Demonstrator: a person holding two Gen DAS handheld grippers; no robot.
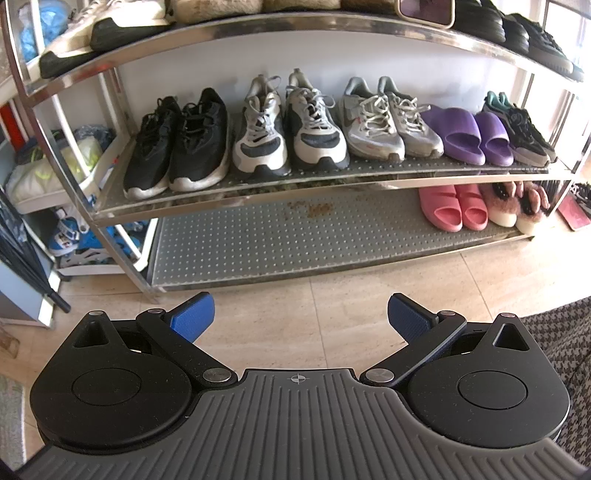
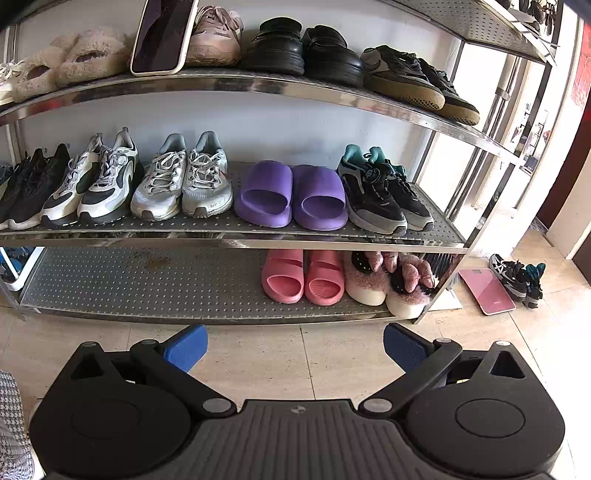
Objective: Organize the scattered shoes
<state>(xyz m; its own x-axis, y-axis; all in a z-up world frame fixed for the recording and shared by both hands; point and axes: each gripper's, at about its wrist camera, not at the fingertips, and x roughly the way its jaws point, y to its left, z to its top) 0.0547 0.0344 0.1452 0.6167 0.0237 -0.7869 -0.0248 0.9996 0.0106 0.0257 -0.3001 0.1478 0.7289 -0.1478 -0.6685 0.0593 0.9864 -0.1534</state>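
Note:
A metal shoe rack (image 1: 258, 184) (image 2: 258, 242) stands before me. Its middle shelf holds black sneakers (image 1: 177, 144), grey-white sneakers (image 1: 288, 129), silver sneakers (image 1: 388, 122), purple slides (image 1: 469, 134) (image 2: 291, 195) and dark teal-collared sneakers (image 2: 384, 195). The bottom shelf holds pink slides (image 2: 301, 275) and pink fluffy slippers (image 2: 388, 284) at its right end. A pair of dark sneakers (image 2: 517, 275) lies on the floor right of the rack. My left gripper (image 1: 301, 317) and right gripper (image 2: 295, 349) are both open and empty, above the floor in front of the rack.
The top shelf carries fluffy slippers (image 2: 74, 59), a leaning phone (image 2: 162, 33), black leather shoes (image 2: 306, 48) and dark sneakers (image 2: 413, 79). A pink scale (image 2: 487, 290) lies on the tile floor. Storage bins (image 1: 55, 177) stand left of the rack. A houndstooth fabric (image 1: 561, 343) is at right.

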